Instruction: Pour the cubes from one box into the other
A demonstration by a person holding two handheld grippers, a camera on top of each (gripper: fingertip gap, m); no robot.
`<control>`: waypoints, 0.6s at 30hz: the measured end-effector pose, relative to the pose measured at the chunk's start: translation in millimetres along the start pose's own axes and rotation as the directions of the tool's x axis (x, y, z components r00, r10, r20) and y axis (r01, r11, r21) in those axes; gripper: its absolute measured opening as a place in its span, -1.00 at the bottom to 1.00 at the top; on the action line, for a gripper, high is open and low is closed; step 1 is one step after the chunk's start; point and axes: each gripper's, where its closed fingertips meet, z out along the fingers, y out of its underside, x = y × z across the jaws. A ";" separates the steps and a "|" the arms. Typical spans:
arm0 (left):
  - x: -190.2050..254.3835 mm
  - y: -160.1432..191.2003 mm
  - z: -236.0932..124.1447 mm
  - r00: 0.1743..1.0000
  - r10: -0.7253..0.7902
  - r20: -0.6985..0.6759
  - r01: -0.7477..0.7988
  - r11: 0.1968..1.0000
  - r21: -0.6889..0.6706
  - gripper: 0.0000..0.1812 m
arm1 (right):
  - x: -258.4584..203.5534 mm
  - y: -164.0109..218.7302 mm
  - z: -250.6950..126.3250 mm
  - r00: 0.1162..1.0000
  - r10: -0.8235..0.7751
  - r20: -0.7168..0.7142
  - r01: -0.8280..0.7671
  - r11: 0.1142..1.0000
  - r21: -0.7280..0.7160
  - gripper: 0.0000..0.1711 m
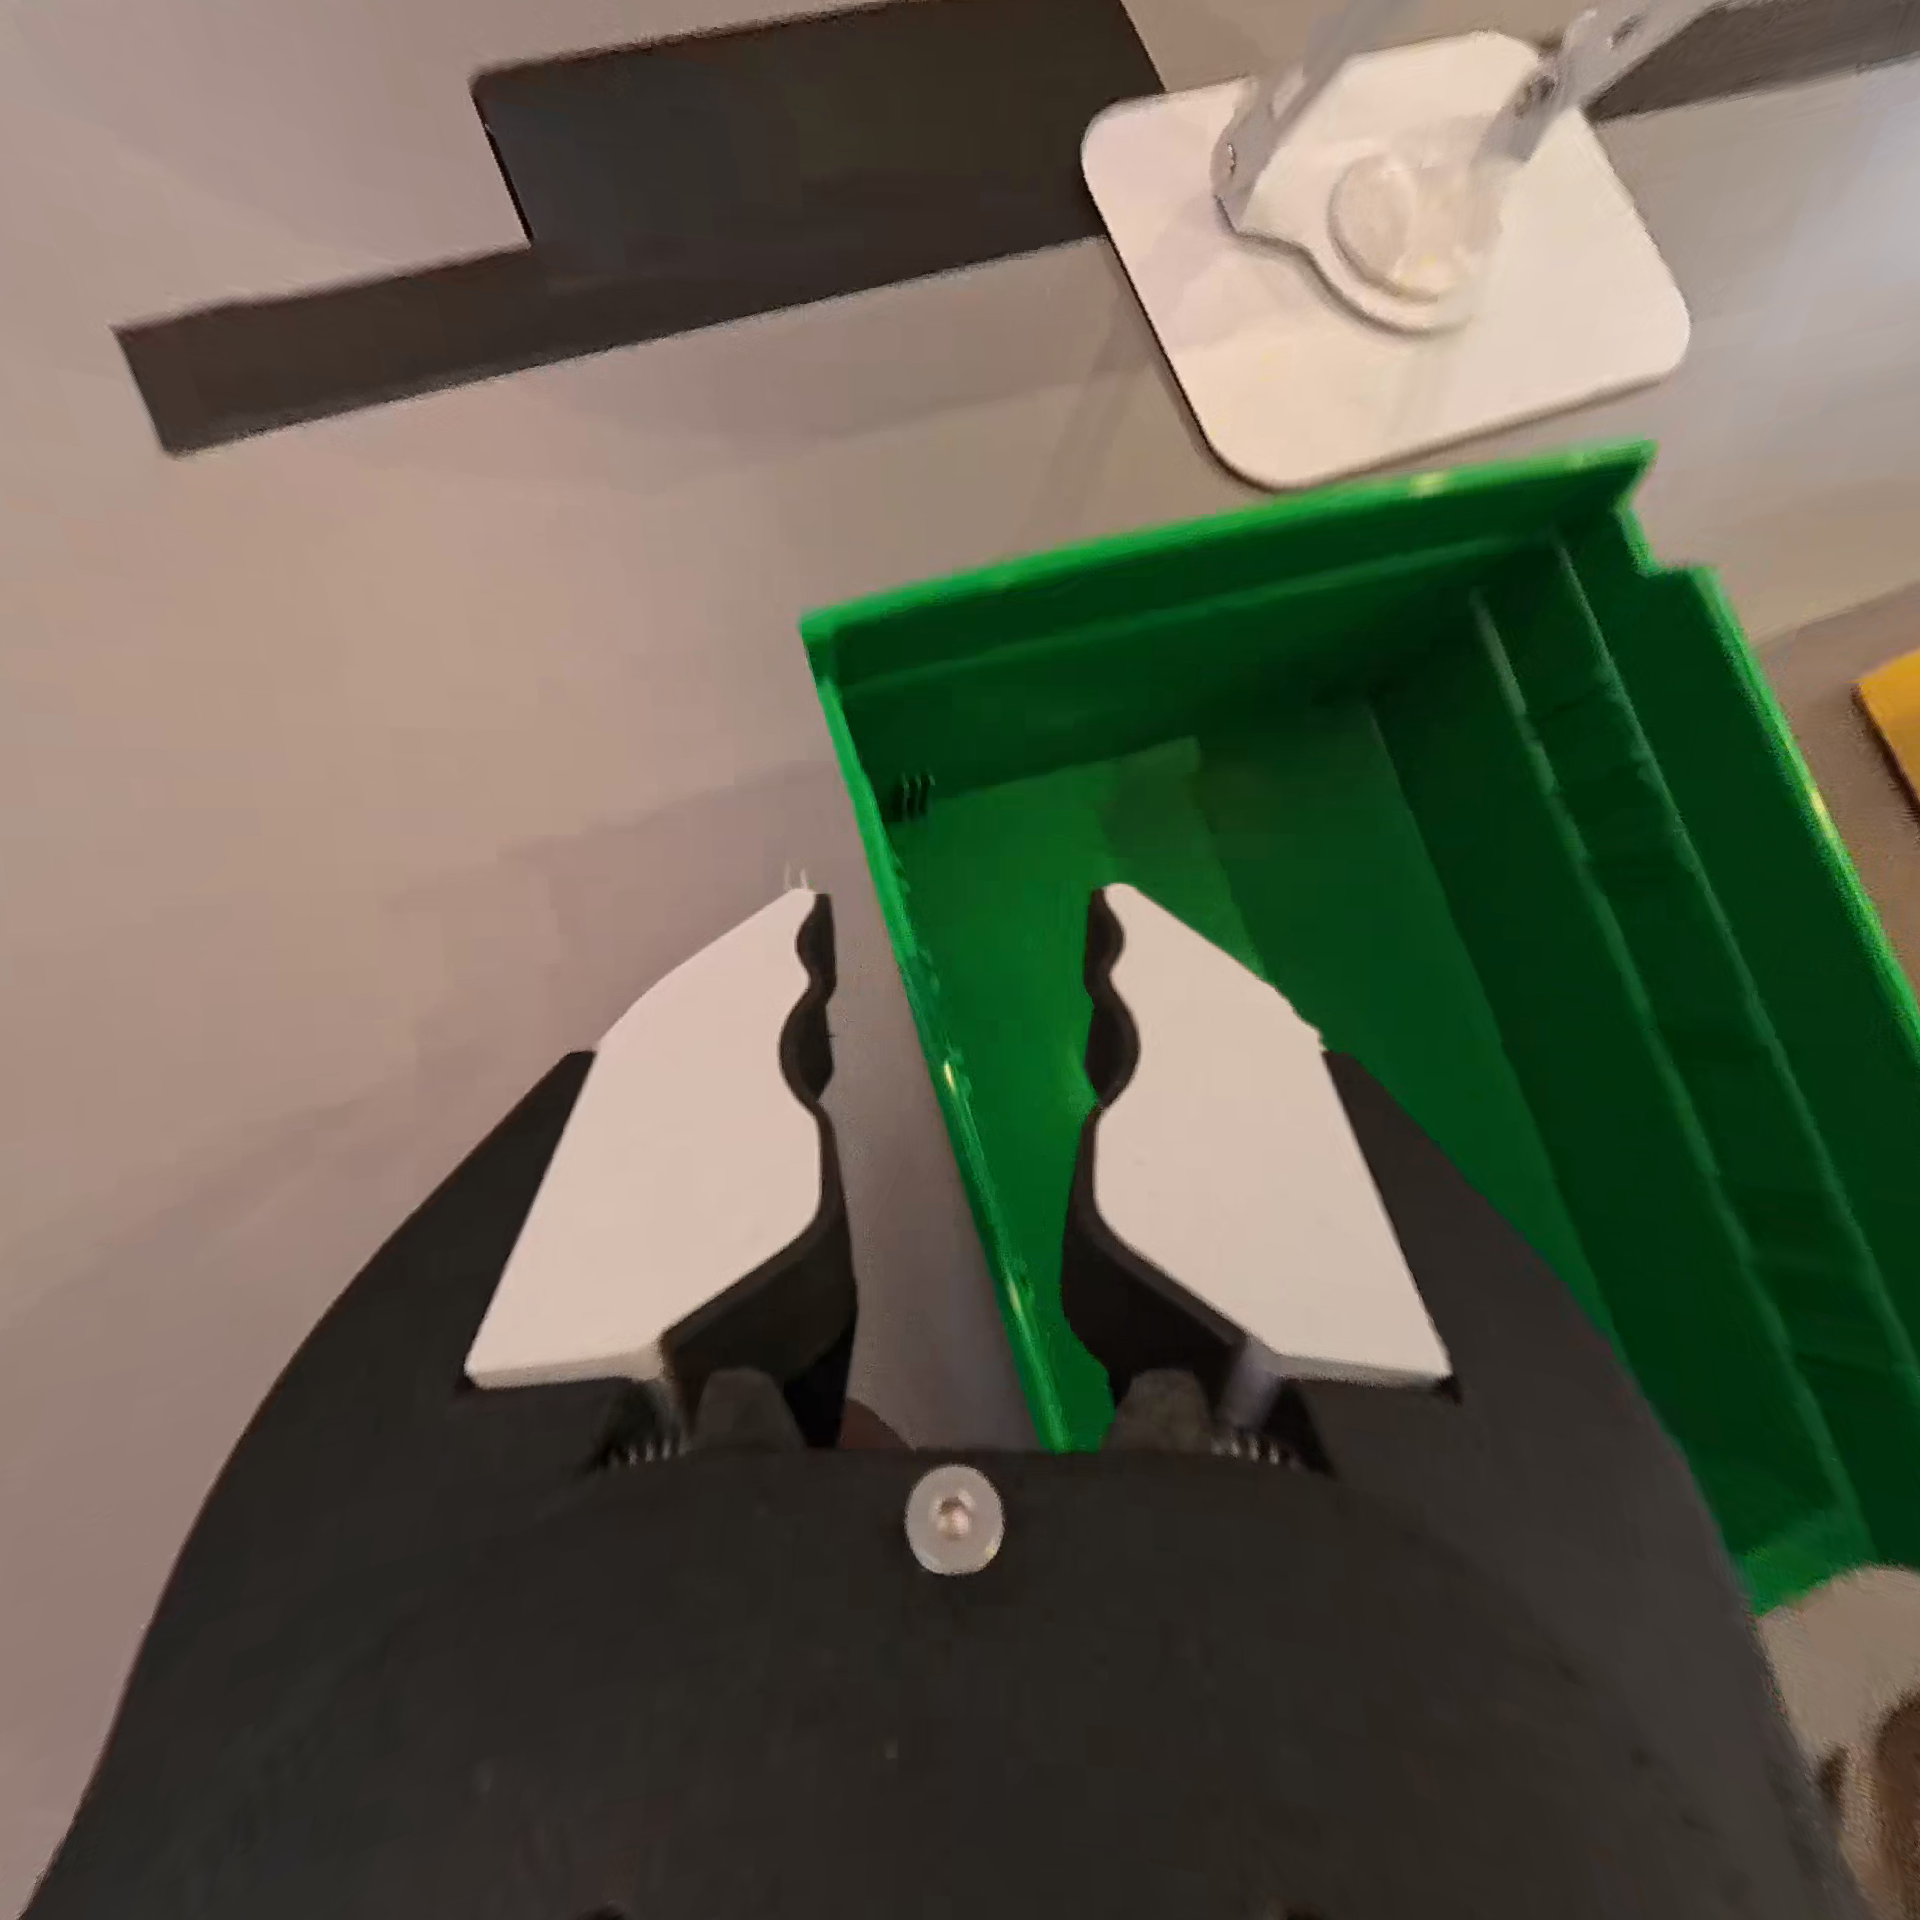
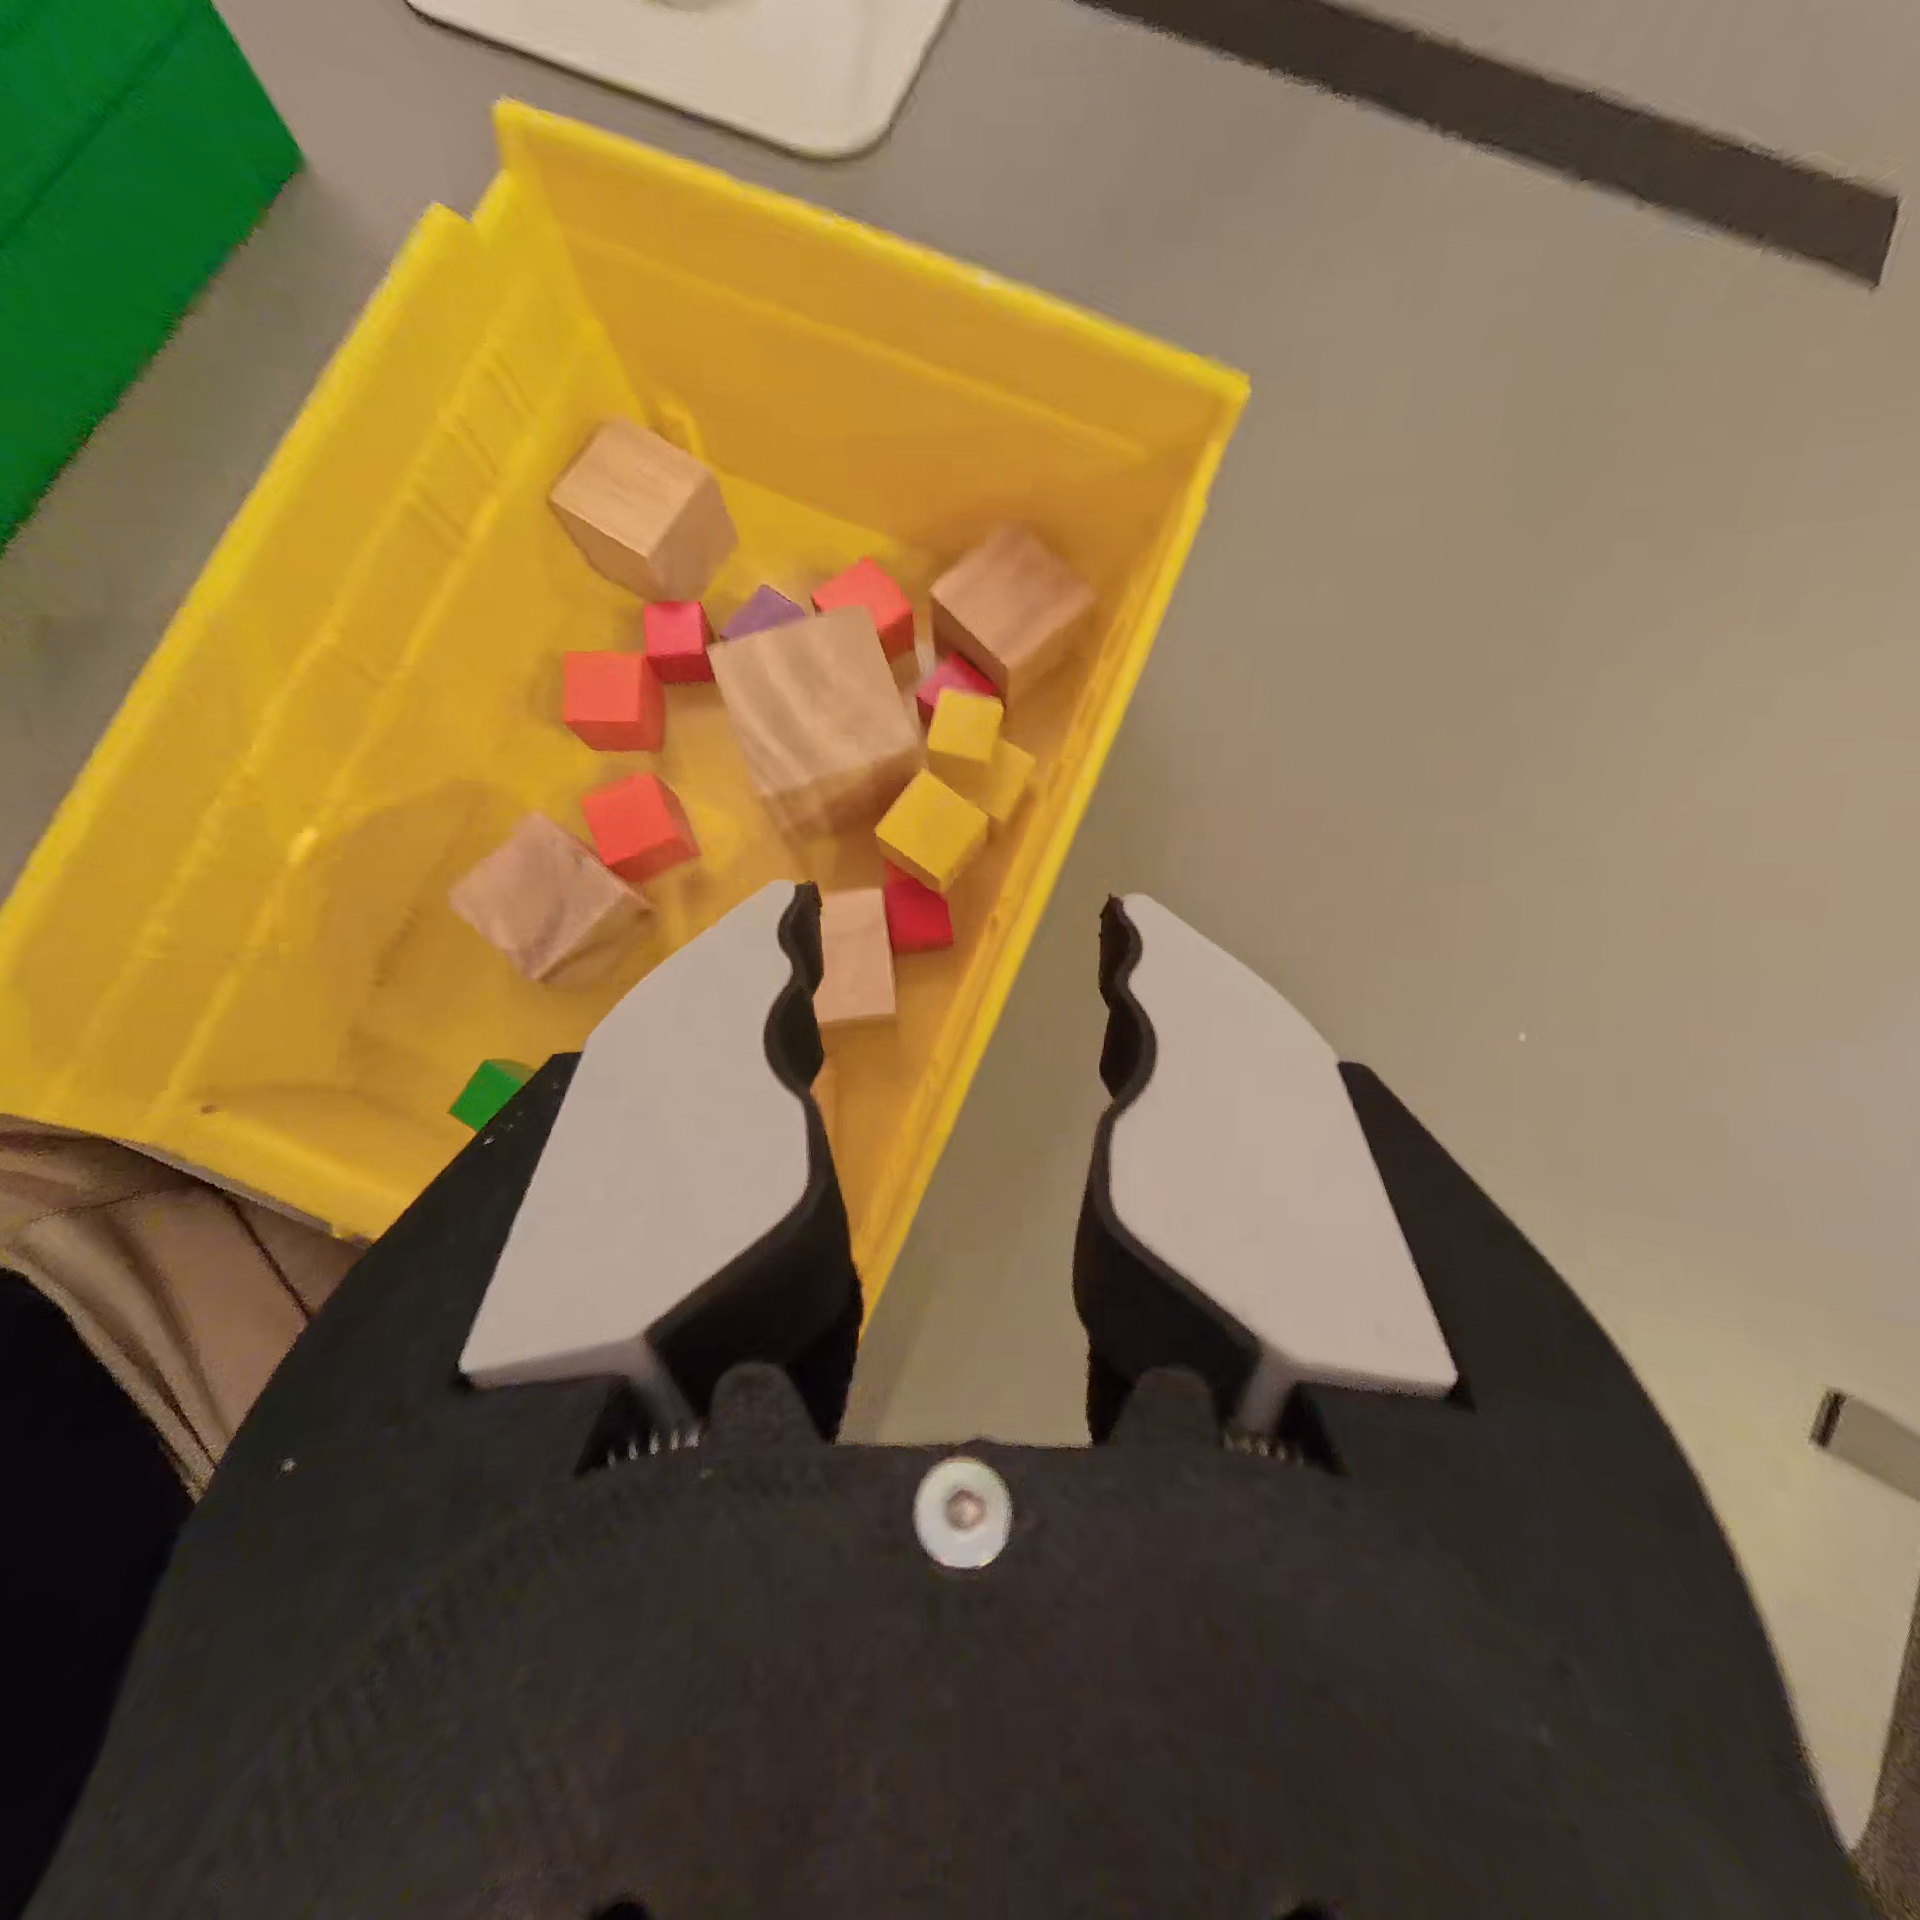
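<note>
An empty green box [image 1: 1455, 935] sits on the grey table in the left wrist view. My left gripper [image 1: 956, 904] is open and straddles the box's left wall, one finger outside and one inside. A yellow box [image 2: 790, 343] in the right wrist view holds several wooden, red, yellow and purple cubes [image 2: 816, 717], plus a green cube [image 2: 486, 1091] near the front. My right gripper [image 2: 961, 914] is open and straddles the yellow box's right wall. The green box's corner also shows in the right wrist view [image 2: 114, 260], left of the yellow box.
A white stand base [image 1: 1382, 260] with a metal bracket stands behind the green box; its edge shows in the right wrist view [image 2: 727, 73]. Dark tape strips [image 1: 623, 239] mark the table. A tan sleeve [image 2: 125, 1268] lies by the yellow box's near-left corner.
</note>
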 end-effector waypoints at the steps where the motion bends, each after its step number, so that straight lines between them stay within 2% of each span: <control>1: 5.1 11.1 -5.3 1.000 0.012 -0.009 -0.012 1.000 -0.028 -0.44 | 3.1 10.4 2.2 1.000 0.007 -0.005 -0.007 0.999 -0.035 -0.44; 3: 14.8 34.5 -14.3 0.999 0.027 -0.027 -0.029 0.997 -0.077 -0.36 | 8.4 29.2 6.4 1.000 0.023 -0.015 -0.024 0.996 -0.087 -0.44; 5: 22.4 57.4 -20.5 0.998 0.046 -0.032 -0.050 0.991 -0.121 -0.36 | 2.4 38.6 9.0 0.998 0.053 0.035 -0.049 0.994 -0.093 -0.54; 7: 13.0 81.5 -26.0 0.991 0.110 0.082 -0.093 0.977 -0.190 -0.42 | -4.1 44.3 11.9 0.996 0.054 0.066 -0.047 0.994 -0.103 -0.65; 10: 20.5 112.4 -23.6 0.990 0.116 0.074 -0.094 0.962 -0.256 -0.53 | -9.5 57.1 22.7 0.996 0.047 0.079 -0.033 0.984 -0.173 -0.63; 14: 20.0 122.7 -18.8 0.992 0.112 0.060 -0.092 0.958 -0.273 -0.87 | -19.1 58.7 30.1 0.990 0.073 0.121 -0.051 0.983 -0.176 -0.66; 18: 19.2 119.8 -16.4 0.995 0.088 0.052 -0.072 0.965 -0.251 -0.93 | -18.7 60.3 32.5 0.987 0.099 0.123 -0.077 0.982 -0.175 -0.69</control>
